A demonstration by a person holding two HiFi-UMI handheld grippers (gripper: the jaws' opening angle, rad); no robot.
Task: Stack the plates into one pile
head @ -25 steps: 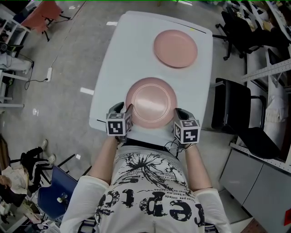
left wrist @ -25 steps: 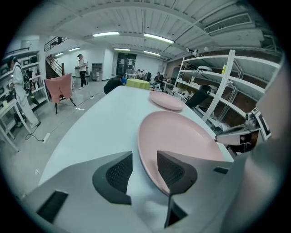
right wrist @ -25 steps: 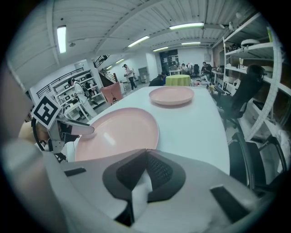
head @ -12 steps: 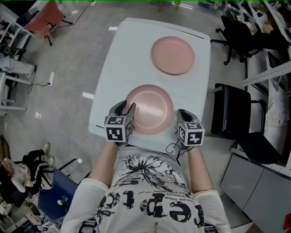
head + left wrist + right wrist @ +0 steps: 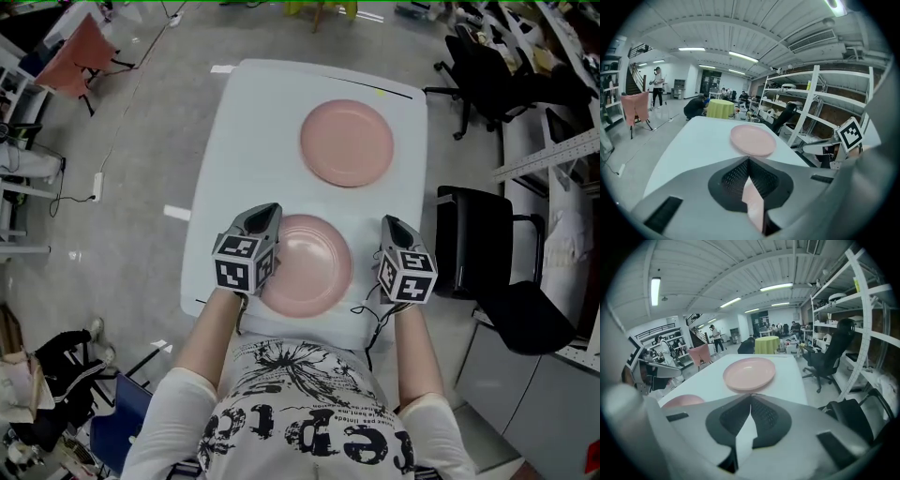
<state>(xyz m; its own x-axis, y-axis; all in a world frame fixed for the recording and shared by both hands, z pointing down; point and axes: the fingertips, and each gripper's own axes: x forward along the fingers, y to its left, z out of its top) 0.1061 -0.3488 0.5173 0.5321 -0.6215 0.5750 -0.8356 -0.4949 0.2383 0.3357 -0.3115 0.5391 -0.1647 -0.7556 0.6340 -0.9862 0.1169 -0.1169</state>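
Two pink plates lie apart on the white table (image 5: 246,131). The far plate (image 5: 347,142) also shows ahead of both grippers (image 5: 752,139) (image 5: 749,373). The near plate (image 5: 305,264) lies flat between my hands. My left gripper (image 5: 263,216) hovers over that plate's left rim; its jaws have just been closing and now stand shut on nothing, with pink showing below through the slit (image 5: 753,206). My right gripper (image 5: 390,226) is shut and empty, just off the plate's right side, over bare table. In the right gripper view the near plate (image 5: 683,401) sits low at the left.
Black office chairs (image 5: 480,242) (image 5: 489,58) stand close to the table's right edge. A red chair (image 5: 82,45) is on the floor at the far left. Metal shelving (image 5: 862,324) runs along the right. My torso is against the table's near edge.
Both grippers moved forward from the near plate's front rim to either side of it and rose. The left jaws went from open to shut. The plate stayed on the table.
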